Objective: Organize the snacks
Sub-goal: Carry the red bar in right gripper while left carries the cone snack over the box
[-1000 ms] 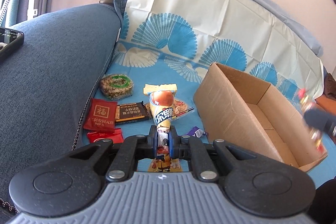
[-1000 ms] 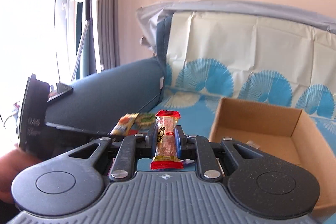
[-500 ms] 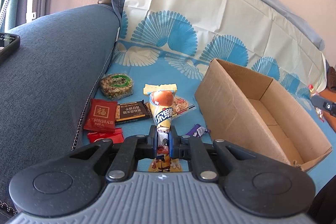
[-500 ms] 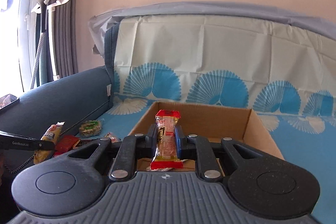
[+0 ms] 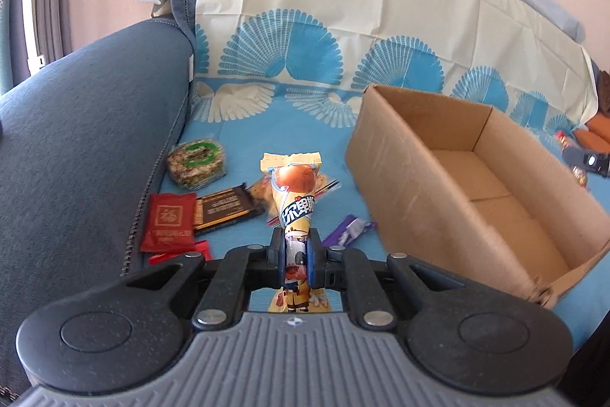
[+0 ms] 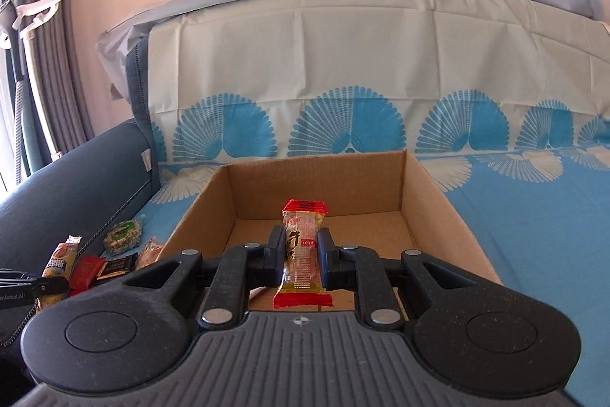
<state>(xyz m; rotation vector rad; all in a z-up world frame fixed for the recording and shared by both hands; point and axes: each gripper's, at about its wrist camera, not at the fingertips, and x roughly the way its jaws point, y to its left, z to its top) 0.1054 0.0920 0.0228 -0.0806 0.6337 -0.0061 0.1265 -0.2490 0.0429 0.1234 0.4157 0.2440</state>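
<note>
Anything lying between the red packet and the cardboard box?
Left wrist view: between red packet and cardboard box lie a dark bar and purple wrapper.

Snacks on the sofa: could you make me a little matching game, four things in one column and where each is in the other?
Things:
1. yellow cone packet
2. red-ended packet
3. round green-labelled cake
4. cardboard box

Places:
A. lying beside the sofa armrest
B. clamped in the right gripper
C. standing open on the blue cover
D. clamped in the left gripper

Pairs: 1-D, 2-B, 3-A, 4-C
</note>
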